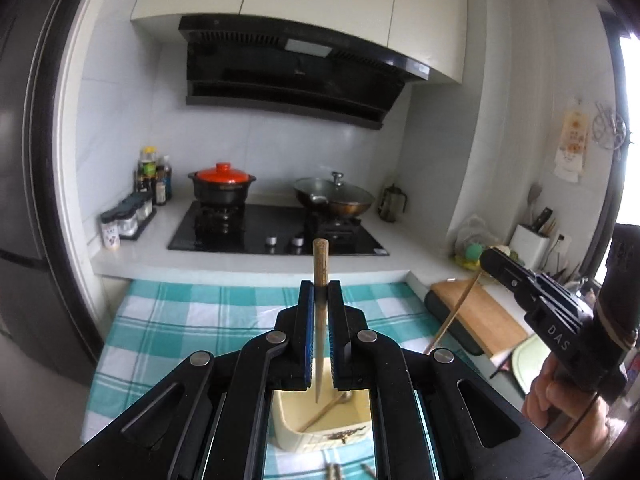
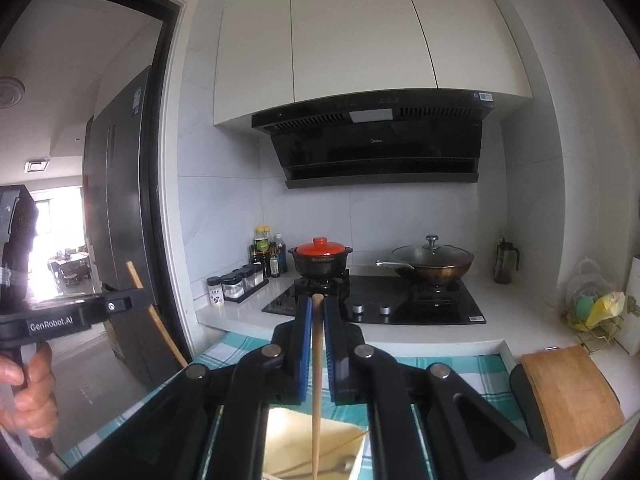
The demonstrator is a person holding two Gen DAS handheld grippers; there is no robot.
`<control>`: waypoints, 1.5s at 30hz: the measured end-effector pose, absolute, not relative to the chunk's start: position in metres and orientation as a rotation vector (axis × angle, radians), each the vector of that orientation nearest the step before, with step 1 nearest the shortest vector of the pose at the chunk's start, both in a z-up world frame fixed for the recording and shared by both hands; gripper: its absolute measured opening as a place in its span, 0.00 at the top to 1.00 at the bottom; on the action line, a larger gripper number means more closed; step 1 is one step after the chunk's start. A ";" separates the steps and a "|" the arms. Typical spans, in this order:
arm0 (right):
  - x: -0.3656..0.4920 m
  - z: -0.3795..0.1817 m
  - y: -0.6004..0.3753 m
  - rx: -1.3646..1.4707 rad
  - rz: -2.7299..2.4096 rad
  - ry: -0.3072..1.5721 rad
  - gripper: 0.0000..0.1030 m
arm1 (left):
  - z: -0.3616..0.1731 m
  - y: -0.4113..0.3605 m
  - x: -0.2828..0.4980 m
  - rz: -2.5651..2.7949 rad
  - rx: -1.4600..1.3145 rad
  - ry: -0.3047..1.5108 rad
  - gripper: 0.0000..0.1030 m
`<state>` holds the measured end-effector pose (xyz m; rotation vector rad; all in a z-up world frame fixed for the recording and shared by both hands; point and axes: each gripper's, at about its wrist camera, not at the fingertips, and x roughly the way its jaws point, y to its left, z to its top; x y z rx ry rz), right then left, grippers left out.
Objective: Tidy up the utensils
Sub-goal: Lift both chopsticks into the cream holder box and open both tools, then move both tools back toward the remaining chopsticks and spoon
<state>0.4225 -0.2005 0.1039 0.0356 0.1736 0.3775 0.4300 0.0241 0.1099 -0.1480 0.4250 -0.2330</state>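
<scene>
Left wrist view: left tool (image 1: pixel 321 296) clamps a chopstick (image 1: pixel 320 280) upright above the cream box (image 1: pixel 286 424); right tool (image 2: pixel 317 312) pinches another chopstick (image 2: pixel 317 360), perhaps bamboo.

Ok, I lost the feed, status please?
Left gripper shut on dark-tipped chopstick. Right gripper shut on pale chopstick. Both over cream holder. Nothing in the way.
</scene>
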 end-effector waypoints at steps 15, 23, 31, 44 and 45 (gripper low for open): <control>0.542 -0.020 -0.178 0.073 0.422 0.686 0.91 | -0.013 -0.012 0.530 -0.220 -0.143 0.826 0.92; 0.484 0.008 -0.189 0.051 0.450 0.614 0.57 | -0.001 0.008 0.469 -0.203 -0.042 0.821 0.39; 0.359 0.010 -0.217 -0.185 0.454 0.599 0.57 | -0.035 0.052 0.337 -0.169 0.124 0.908 0.28; 0.188 -0.126 -0.251 -0.006 0.256 0.656 0.57 | -0.141 0.050 0.201 -0.084 -0.101 0.901 0.23; 0.184 -0.134 -0.251 -0.017 0.259 0.679 0.57 | -0.145 0.049 0.199 -0.081 -0.110 0.906 0.23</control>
